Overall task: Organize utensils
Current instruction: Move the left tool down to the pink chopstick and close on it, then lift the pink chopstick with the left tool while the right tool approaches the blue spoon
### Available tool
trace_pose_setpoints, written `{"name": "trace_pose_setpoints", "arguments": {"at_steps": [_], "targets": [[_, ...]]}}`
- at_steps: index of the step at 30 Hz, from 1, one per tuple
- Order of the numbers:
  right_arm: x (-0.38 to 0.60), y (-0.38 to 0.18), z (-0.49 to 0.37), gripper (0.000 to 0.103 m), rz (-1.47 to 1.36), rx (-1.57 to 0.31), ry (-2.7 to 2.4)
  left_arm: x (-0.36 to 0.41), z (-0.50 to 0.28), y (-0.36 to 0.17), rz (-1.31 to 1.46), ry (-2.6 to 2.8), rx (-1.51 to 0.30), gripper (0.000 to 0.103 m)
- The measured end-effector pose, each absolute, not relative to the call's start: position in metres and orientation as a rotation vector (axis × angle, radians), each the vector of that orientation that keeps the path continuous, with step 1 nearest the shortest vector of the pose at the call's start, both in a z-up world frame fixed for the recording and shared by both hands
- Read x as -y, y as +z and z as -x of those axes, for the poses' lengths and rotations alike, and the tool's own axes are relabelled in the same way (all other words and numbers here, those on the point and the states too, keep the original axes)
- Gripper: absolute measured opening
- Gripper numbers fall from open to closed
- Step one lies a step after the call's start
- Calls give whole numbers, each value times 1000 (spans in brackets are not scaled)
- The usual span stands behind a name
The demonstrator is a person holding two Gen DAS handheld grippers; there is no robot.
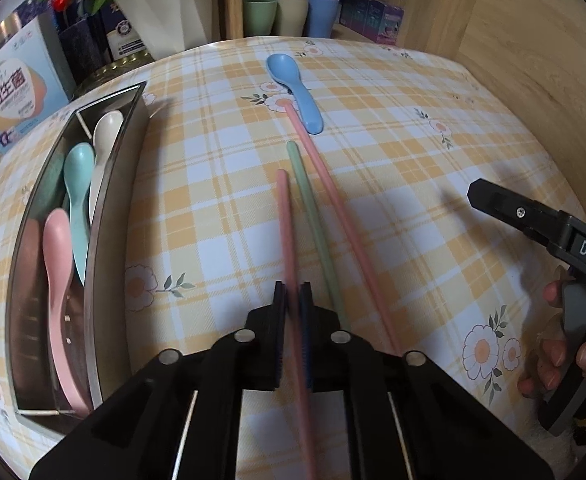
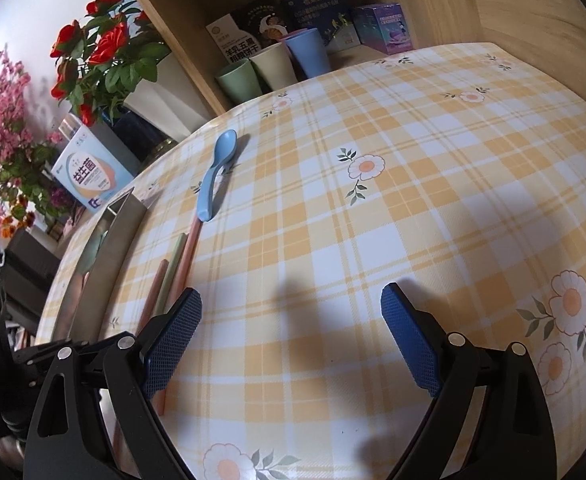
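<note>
Because the pink chopstick (image 1: 289, 236) is pinched far from its tip by the closed left gripper (image 1: 293, 294), it may swing or slip when lifted toward the metal tray (image 1: 113, 208), and the green chopstick (image 1: 313, 220) just beside it may be dragged. The right gripper (image 2: 291, 320) is held wide open, empty, tilted down over the tablecloth (image 2: 413, 200).

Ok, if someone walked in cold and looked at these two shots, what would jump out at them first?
Probably the left gripper, shut on a pink chopstick in the middle of the yellow plaid tablecloth, with a green chopstick and a second pink one lying beside it. Next, the steel tray at the left holding three pastel spoons, and a lone blue spoon farther back. The right gripper hangs wide open, holding nothing.
</note>
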State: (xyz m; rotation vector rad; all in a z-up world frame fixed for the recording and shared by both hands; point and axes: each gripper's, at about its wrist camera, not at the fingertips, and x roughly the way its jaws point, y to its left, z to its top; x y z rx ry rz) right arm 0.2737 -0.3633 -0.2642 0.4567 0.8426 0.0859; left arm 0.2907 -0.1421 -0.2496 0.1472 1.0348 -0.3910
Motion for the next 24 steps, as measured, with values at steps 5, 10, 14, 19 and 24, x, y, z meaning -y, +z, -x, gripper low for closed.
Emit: {"name": "trace_pose_setpoints", "arguments": {"at_steps": [5, 10, 14, 19, 24], "targets": [[363, -265, -276, 88, -443, -847, 82, 139, -287, -249, -126, -395, -1033, 6], [363, -265, -276, 88, -445, -844, 82, 127, -279, -244, -46, -407, -1044, 6], [362, -265, -275, 88, -442, -843, 79, 116, -270, -228, -4, -422, -1001, 6], [358, -264, -276, 88, -406, -855, 48, 102, -262, -207, 40, -431, -942, 6], [359, -263, -270, 88, -409, -839, 24, 86, -262, -189, 82, -420, -888, 6]]}}
